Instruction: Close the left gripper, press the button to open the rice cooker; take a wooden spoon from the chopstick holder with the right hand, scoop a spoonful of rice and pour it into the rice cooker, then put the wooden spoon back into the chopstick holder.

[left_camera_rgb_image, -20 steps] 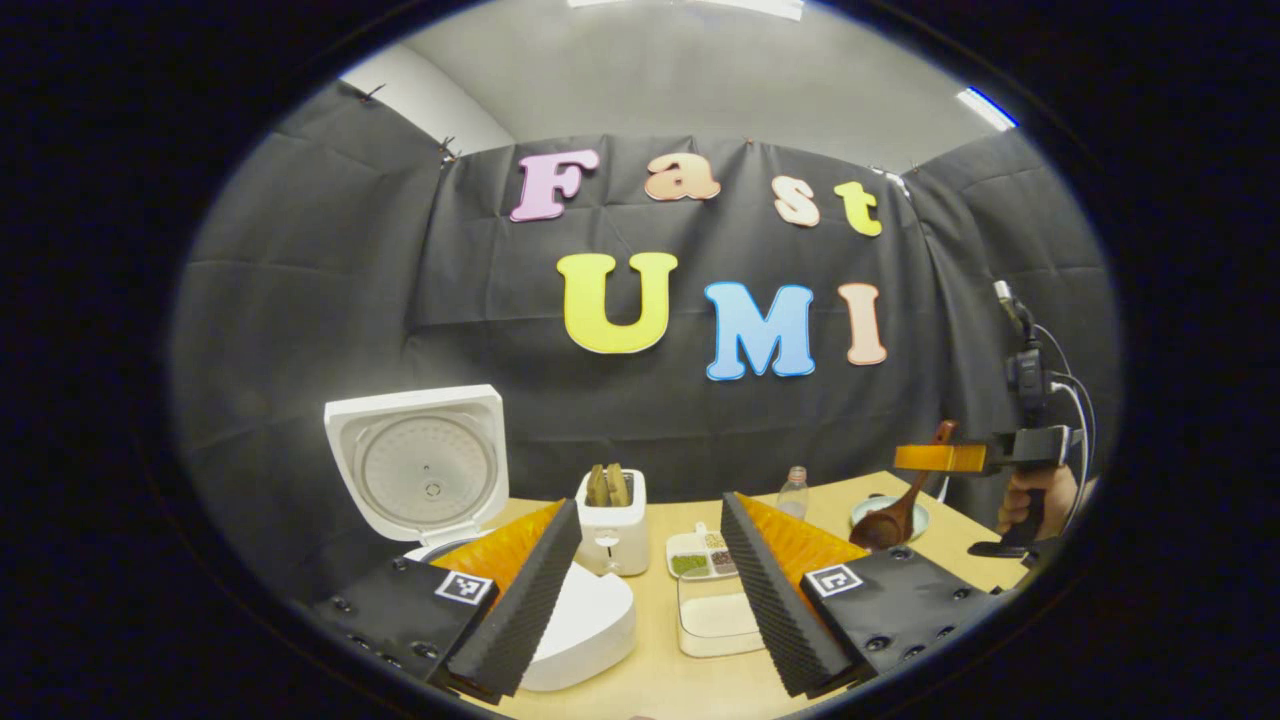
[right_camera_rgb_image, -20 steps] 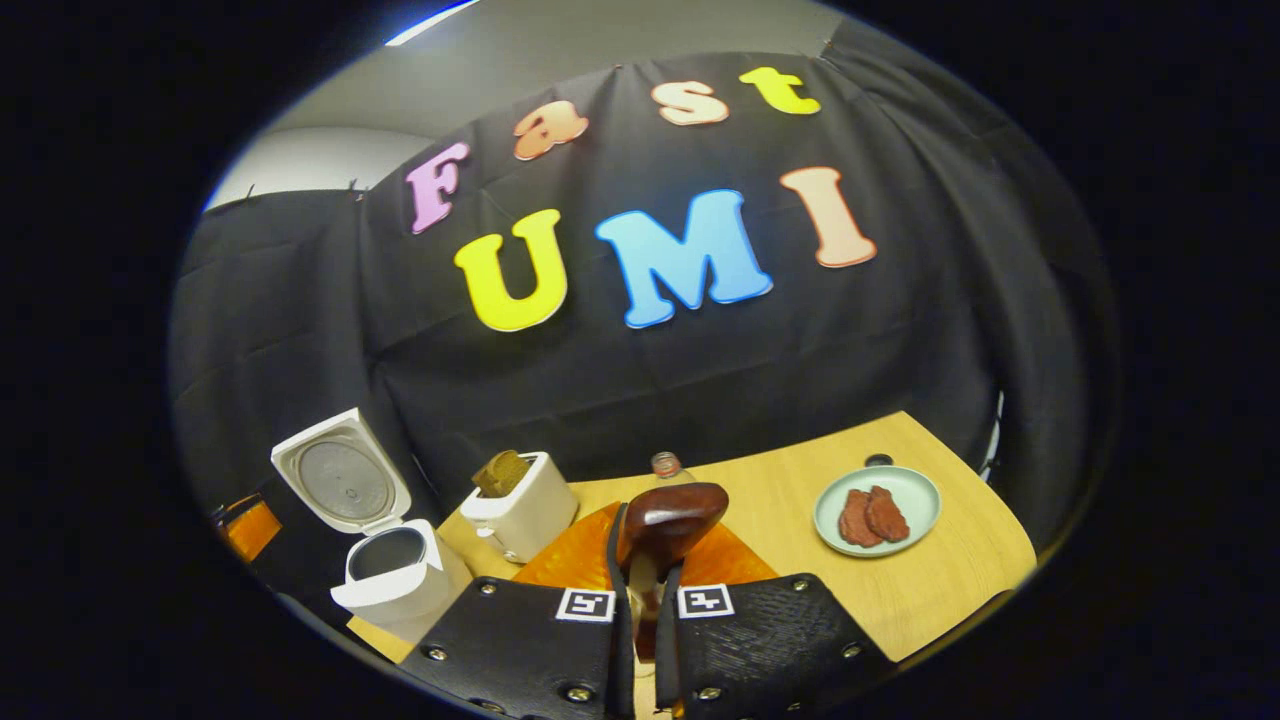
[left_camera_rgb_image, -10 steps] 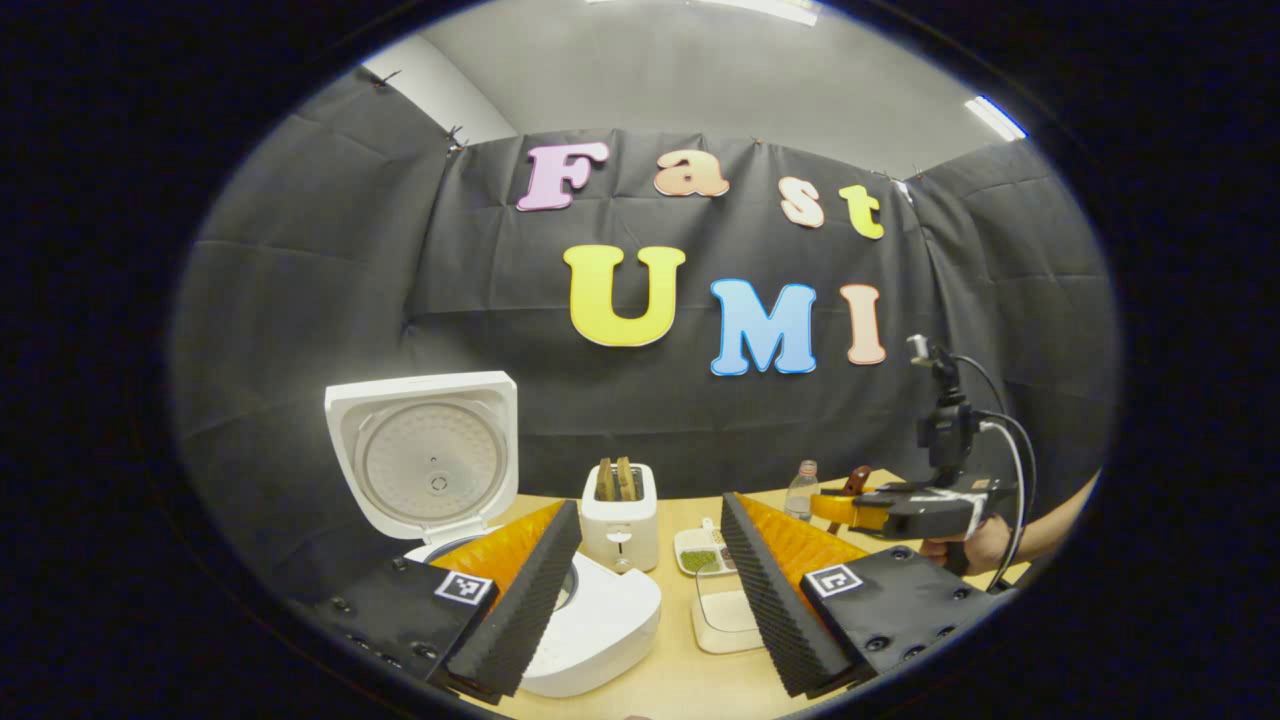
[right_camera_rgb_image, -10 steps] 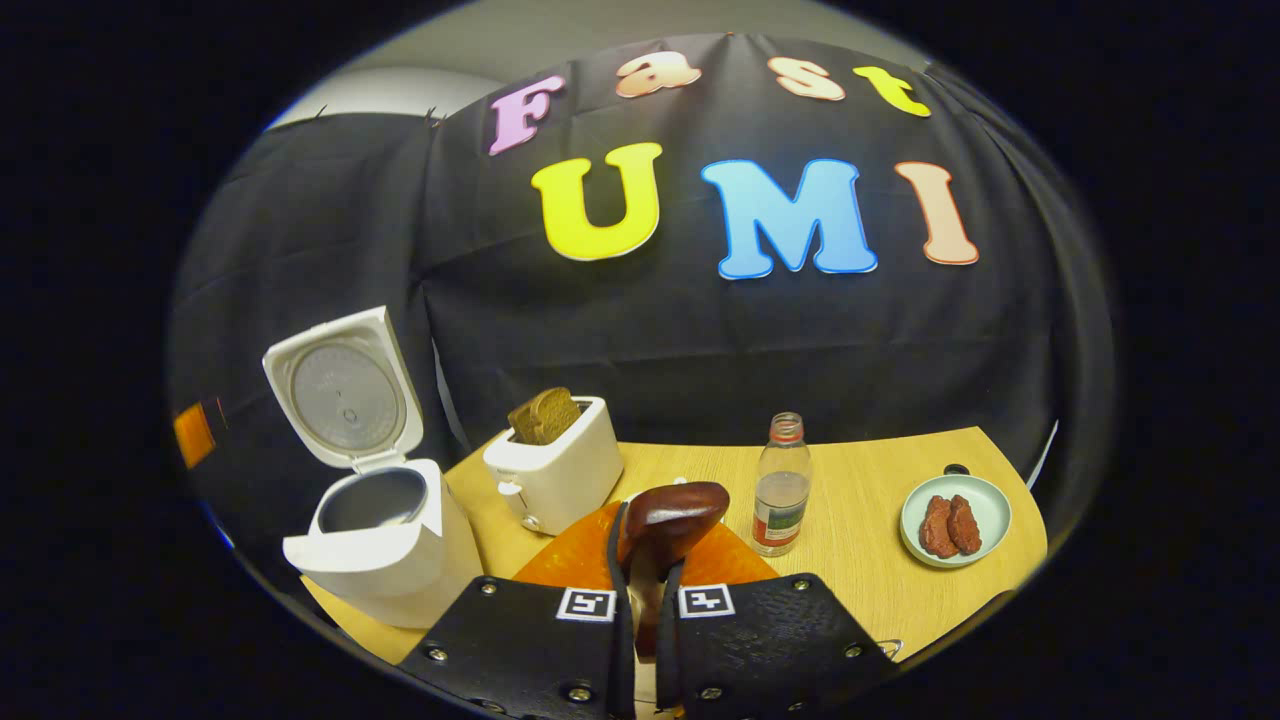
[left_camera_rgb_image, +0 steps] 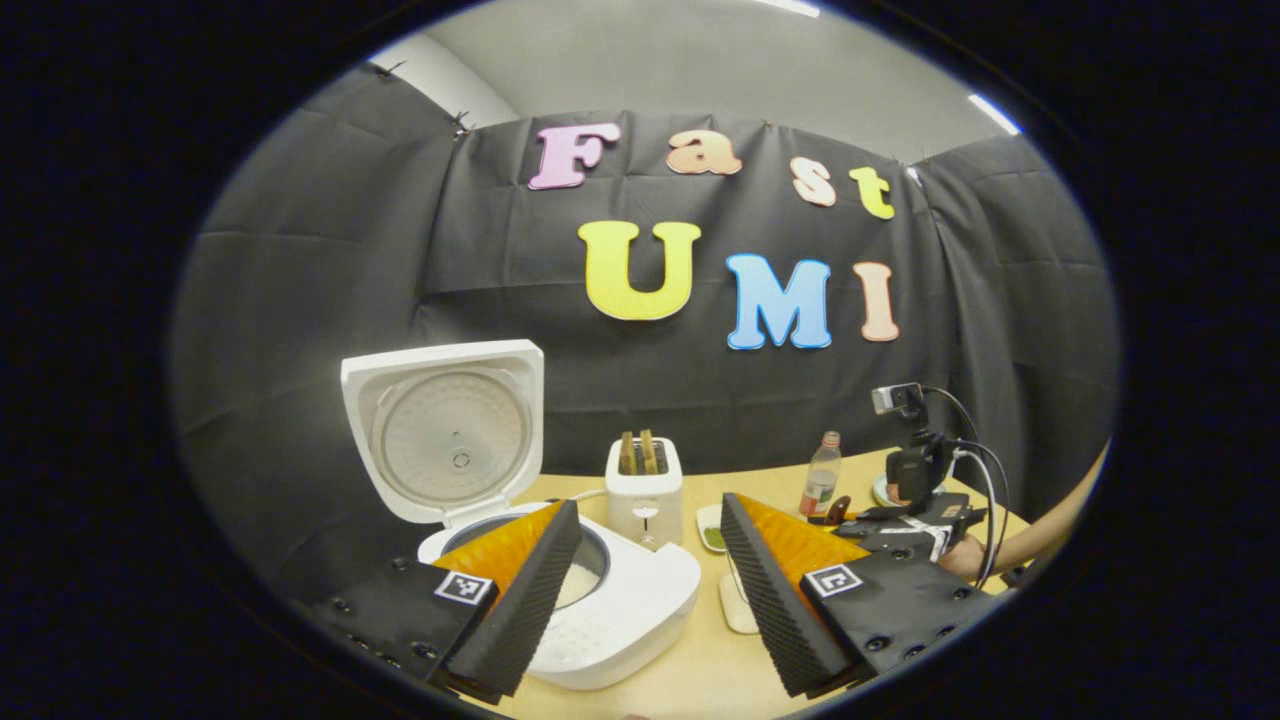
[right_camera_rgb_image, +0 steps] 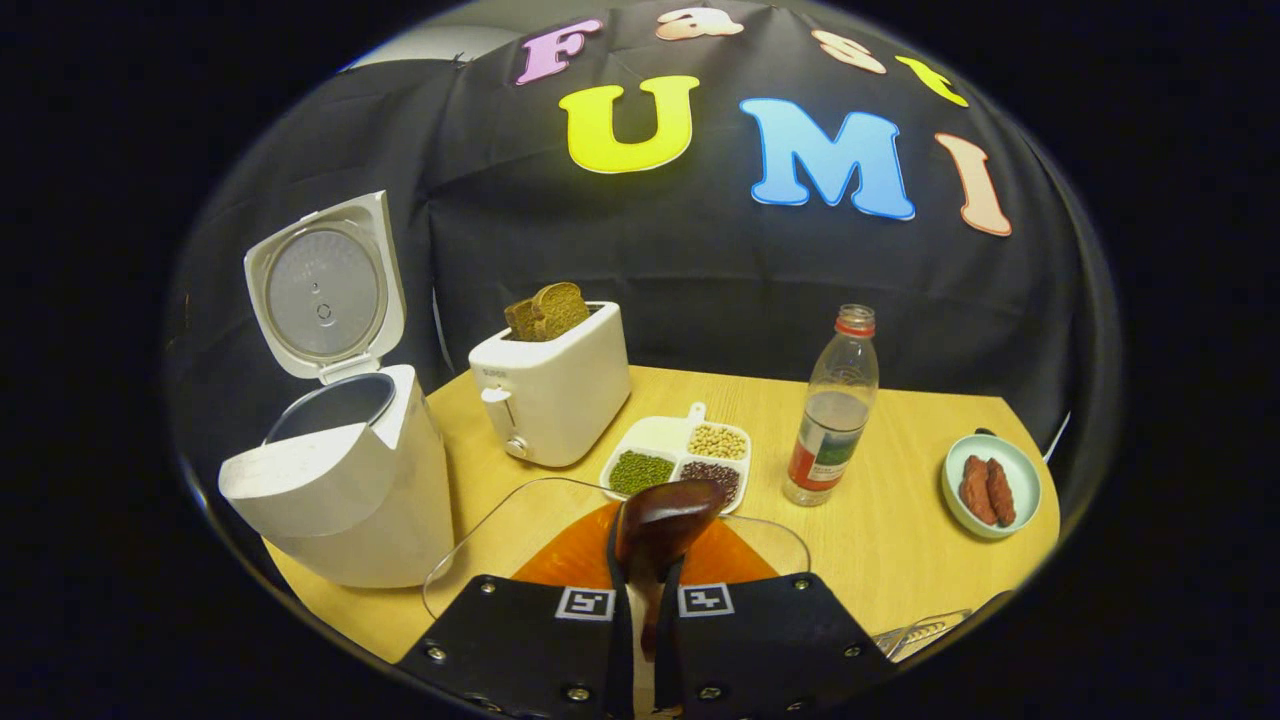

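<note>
Right gripper (right_camera_rgb_image: pixel 640 600): clenched on wooden spoon (right_camera_rgb_image: pixel 665 520), now lowered over clear rice container (right_camera_rgb_image: pixel 470 540) beside open rice cooker (right_camera_rgb_image: pixel 340 470); scooping next. Left gripper (left_camera_rgb_image: pixel 645 590): released, idle.

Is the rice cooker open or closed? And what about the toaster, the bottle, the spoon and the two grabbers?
Rice cooker: lid up, open.
Toaster: bread in the slots.
Bottle: upright, capped, partly full.
Spoon: held in the right gripper, bowl forward over a clear container.
Left gripper: jaws wide open, empty.
Plate: two pieces of food on it.
</note>
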The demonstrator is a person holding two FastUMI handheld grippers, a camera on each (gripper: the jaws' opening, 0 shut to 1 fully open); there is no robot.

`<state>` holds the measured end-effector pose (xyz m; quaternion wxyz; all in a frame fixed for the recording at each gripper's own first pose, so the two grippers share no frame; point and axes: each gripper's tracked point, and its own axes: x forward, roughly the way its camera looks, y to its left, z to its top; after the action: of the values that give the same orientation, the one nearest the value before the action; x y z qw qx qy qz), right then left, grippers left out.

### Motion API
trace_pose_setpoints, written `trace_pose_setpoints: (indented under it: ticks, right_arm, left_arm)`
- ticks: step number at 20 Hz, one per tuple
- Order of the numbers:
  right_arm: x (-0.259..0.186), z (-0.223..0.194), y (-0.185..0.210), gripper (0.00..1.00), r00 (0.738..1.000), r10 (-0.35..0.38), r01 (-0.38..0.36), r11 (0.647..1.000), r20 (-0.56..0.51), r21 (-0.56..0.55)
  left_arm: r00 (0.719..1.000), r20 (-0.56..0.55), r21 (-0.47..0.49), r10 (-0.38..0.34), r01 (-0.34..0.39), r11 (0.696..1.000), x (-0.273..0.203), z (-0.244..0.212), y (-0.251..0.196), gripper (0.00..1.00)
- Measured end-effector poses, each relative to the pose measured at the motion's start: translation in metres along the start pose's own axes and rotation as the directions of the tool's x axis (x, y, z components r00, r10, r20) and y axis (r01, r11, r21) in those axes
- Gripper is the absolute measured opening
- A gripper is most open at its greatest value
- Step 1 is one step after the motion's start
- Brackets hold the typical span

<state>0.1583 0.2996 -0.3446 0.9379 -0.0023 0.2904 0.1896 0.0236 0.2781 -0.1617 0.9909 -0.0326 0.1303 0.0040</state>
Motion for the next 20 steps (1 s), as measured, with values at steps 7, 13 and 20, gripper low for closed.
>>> trace_pose_setpoints:
  ticks: [7, 13, 20]
  right_arm:
    - [0.012, -0.003, 0.028, 0.09, 0.989, 0.144, -0.124, 0.922, -0.026, 0.366]
    - [-0.009, 0.042, -0.015, 0.08, 0.985, 0.136, -0.172, 0.729, 0.106, 0.663]
    - [-0.05, 0.089, -0.053, 0.09, 0.963, 0.1, -0.267, 0.515, 0.252, 0.815]
  left_arm:
    - [0.999, -0.015, -0.028, 0.04, -0.04, 0.999, -0.013, -0.009, 0.016, 0.98]
    - [0.999, 0.009, -0.033, 0.035, -0.034, 0.999, -0.019, -0.003, 0.016, 0.98]
    - [0.999, 0.036, -0.025, 0.034, -0.033, 0.999, -0.013, 0.006, 0.014, 0.98]
